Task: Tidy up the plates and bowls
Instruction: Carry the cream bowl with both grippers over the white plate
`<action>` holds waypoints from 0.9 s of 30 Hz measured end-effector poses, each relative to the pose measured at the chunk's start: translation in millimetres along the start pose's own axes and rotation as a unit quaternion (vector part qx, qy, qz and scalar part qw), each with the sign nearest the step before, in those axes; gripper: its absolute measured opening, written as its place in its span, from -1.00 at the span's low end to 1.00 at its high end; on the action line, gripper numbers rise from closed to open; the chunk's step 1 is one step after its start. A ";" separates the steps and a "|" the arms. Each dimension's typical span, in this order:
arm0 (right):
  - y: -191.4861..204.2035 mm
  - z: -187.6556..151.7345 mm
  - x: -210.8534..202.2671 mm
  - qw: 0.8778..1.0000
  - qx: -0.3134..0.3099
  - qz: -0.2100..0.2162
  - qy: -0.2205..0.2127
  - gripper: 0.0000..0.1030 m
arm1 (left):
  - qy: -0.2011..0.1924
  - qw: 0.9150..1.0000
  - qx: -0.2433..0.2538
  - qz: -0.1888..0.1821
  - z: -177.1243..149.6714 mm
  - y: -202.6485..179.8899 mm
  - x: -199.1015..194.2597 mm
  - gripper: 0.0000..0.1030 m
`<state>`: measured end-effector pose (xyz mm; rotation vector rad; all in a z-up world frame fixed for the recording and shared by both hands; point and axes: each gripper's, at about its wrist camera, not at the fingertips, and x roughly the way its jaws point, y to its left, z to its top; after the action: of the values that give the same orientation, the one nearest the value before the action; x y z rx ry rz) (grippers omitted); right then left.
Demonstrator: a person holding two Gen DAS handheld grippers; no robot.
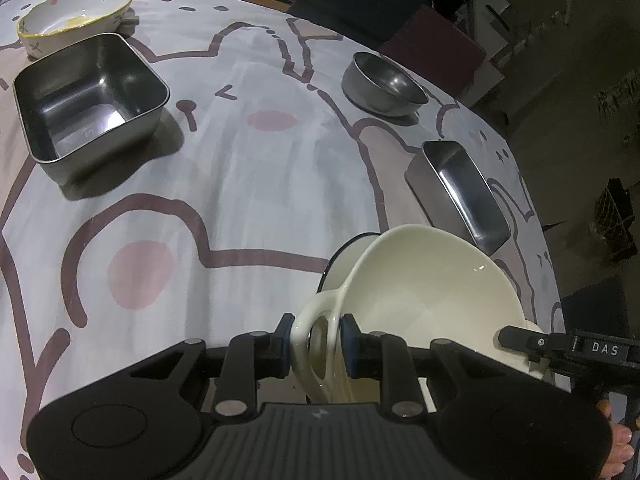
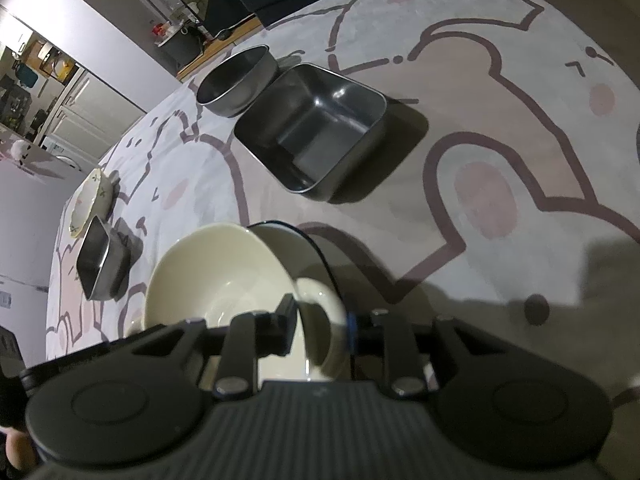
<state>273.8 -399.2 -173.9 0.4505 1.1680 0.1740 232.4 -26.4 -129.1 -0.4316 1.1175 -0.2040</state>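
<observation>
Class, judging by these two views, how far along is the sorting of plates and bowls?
Done: nothing looks stacked. In hand: both grippers, left gripper and right gripper, clamp the cream bowl's handles. Left: two square steel tins, round steel bowl, floral bowl lie scattered.

Wide bare stretch of tablecloth ahead of cream bowl. Square steel tin and flowered bowl block far left. Round steel bowl and oblong tin line right edge, gap between them.

Glossy cream ceramic bowl, dull brushed-metal square tin, smooth printed cloth table cover, matt black plastic claw
</observation>
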 end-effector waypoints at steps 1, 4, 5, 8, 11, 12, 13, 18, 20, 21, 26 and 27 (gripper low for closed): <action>-0.3 -0.8 -0.2 1.000 0.001 0.000 0.000 -0.41 | 0.000 1.000 0.002 0.000 -0.2 -0.7 -0.2 -0.53; 0.3 -2.3 0.2 1.000 -0.003 -0.011 0.000 -0.39 | -0.001 1.000 0.012 0.003 -1.0 -3.4 -0.4 -0.54; 1.2 -2.7 0.3 1.000 -0.004 -0.013 0.000 -0.39 | -0.001 1.000 0.014 0.004 -1.1 -3.9 -0.4 -0.54; 2.3 -2.8 0.3 1.000 -0.006 -0.015 -0.001 -0.38 | 0.000 1.000 0.016 0.004 -1.5 -4.4 -0.6 -0.54; 3.6 -3.9 -0.1 1.000 -0.011 -0.020 -0.003 -0.37 | 0.001 1.000 0.025 0.007 -2.0 -6.8 -1.1 -0.54; 3.7 -4.6 0.0 1.000 -0.013 -0.023 -0.002 -0.36 | 0.002 1.000 0.027 0.007 -2.0 -7.4 -1.5 -0.55; 4.6 -5.0 0.6 1.000 -0.015 -0.028 -0.002 -0.35 | 0.003 1.000 0.028 0.008 -1.6 -7.6 -1.6 -0.55; 3.2 -4.2 1.6 0.999 -0.018 -0.030 0.002 -0.34 | 0.007 0.999 0.034 0.010 0.1 -7.3 -1.7 -0.54; 3.4 -4.0 1.9 0.999 -0.019 -0.030 0.003 -0.34 | 0.007 0.999 0.037 0.012 0.4 -7.3 -1.8 -0.54; 3.5 -3.9 2.2 0.999 -0.019 -0.030 0.003 -0.34 | 0.007 0.999 0.038 0.012 0.3 -7.2 -2.0 -0.55; 4.7 -3.7 5.9 0.999 -0.025 -0.037 0.008 -0.31 | 0.006 0.999 0.052 0.014 -0.8 -9.1 -3.4 -0.56; 4.5 -3.5 6.6 0.999 -0.026 -0.038 0.008 -0.31 | 0.006 0.998 0.055 0.015 -1.0 -9.9 -3.6 -0.56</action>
<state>273.6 -391.9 -178.7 0.3590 1.1925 0.1412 230.4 -34.2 -122.2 -0.3161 1.1186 -0.2399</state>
